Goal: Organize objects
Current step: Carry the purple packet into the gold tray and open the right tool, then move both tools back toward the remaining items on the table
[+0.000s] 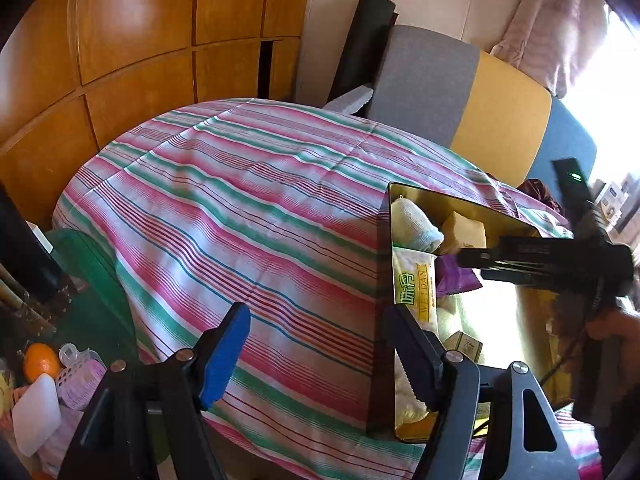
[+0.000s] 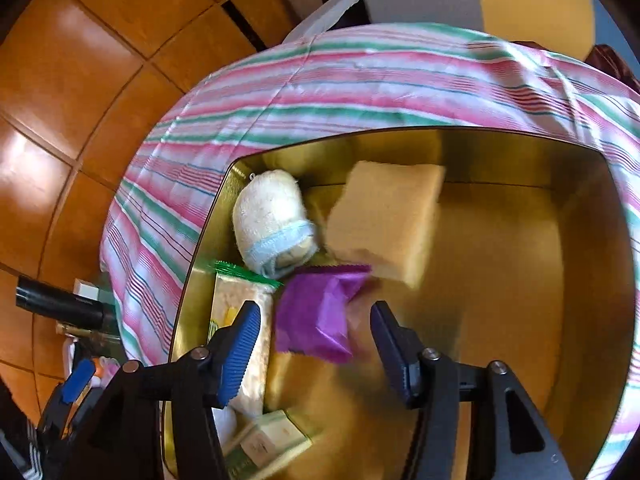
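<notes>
A gold tin stands on the striped cloth. Inside it lie a yellow sponge, a rolled white towel with a blue edge, a purple packet, a cracker pack and a small green-and-white box. My right gripper hangs open over the tin. The blurred purple packet lies between and below its fingers, and the pads do not press on it. My left gripper is open over the cloth, with the tin's left wall just inside its right finger.
Wooden cabinet doors rise behind the table. A grey, yellow and blue sofa back stands at the far right. At the lower left, a green surface holds an orange, a white block and a pink basket.
</notes>
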Tool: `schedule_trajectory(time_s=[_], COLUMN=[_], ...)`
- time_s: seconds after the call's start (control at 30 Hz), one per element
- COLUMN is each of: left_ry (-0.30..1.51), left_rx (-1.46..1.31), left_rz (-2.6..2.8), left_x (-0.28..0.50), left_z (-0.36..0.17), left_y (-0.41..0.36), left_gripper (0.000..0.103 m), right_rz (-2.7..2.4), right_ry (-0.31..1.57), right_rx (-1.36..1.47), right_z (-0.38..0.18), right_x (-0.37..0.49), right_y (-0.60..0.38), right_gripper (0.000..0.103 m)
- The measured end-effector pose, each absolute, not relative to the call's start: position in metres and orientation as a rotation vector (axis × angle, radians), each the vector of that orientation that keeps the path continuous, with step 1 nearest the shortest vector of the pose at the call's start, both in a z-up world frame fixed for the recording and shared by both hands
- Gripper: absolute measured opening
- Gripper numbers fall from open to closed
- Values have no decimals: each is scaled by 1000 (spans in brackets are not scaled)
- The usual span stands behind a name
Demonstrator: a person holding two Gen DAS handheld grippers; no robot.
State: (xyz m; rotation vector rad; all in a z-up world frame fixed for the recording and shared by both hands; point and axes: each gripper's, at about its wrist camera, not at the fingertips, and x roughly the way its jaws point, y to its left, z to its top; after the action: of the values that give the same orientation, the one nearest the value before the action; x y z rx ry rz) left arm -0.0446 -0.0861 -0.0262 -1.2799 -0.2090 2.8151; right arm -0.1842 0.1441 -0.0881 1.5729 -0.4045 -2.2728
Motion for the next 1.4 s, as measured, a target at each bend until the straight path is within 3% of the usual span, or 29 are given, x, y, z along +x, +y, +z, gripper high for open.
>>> schedule_trajectory(time_s=[0.27,0.53,0.73,1.13,1.3,1.4], left_ry=[-157,-35,30,165,179,195], left_rx=[-1243,-1166,-1128,-1091,-1075,-1046], left_rz=[2830,2806,2768,2679,2640,2618], left_x=[-41,-29,-25,-22,-22,-23], left_z=[-21,-10,-3,2,5,11], left_y=[-76,-42,-17,36,56,71], left_gripper=[72,72,72,72,72,72], right_rz=[-2380,-2510,-2610,-2870,-3025,-3139], right_ry=[-340,-160,-151,-365,-522,-709], right_rx=[1473,1394,1398,1465,1487,1485], right_z=[-62,-32,-19,-7,-6,-10], right_x=[-134,-98,-81,-49,-27,-9], right_y=[182,209,253,385,451,499], right_gripper=[58,59,59,59,59,59])
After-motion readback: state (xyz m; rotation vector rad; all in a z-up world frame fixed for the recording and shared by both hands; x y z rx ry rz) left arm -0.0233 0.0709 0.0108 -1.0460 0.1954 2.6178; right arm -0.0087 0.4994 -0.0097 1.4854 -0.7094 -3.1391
